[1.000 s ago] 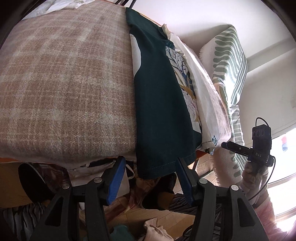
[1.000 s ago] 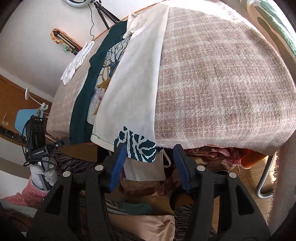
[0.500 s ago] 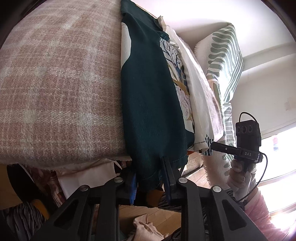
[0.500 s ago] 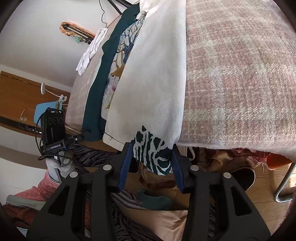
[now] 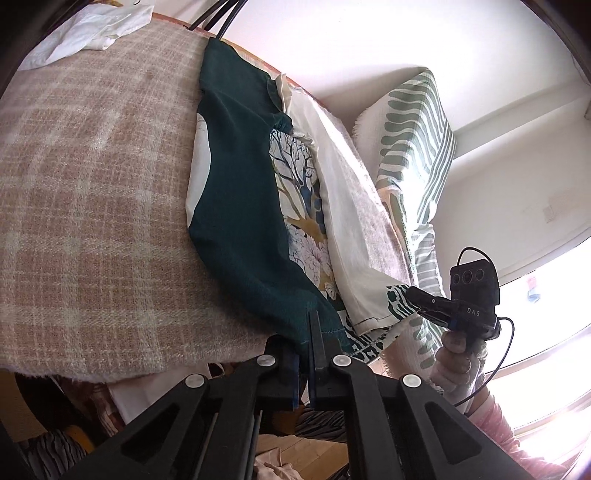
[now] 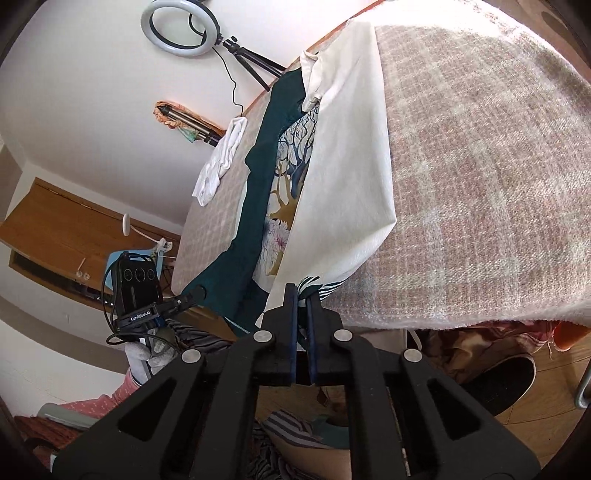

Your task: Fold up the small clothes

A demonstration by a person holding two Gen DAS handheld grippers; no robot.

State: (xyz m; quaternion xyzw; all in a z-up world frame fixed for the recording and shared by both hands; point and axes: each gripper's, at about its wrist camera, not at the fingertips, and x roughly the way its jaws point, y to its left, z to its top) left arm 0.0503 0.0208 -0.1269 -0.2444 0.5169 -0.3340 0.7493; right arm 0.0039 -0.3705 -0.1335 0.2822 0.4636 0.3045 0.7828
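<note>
1. Lying lengthwise along a table covered with a pink-and-cream plaid blanket (image 5: 92,192), a small garment (image 5: 236,206) stretches away from both cameras, its near hem hanging over the table's front edge
2. Its dark green half (image 6: 255,206) is on the left side, its cream half (image 6: 347,177) on the right, with a printed panel of branches and flowers showing between them
3. The left gripper (image 5: 307,334) has just closed its jaws, and they are now pinched together on the green corner of the hem, right at the table edge
4. The right gripper (image 6: 301,301) has also just closed its jaws, and they grip the cream corner where a green-and-white patterned patch sits
5. In the left wrist view, the right gripper appears to the right, held in a person's hand (image 5: 456,363), with the hem spanning between the two grippers
6. A crumpled white cloth (image 6: 221,162) rests at the far left of the table, well apart from the garment
7. A ring light (image 6: 177,27) on a tripod stands beyond the table's far end
</note>
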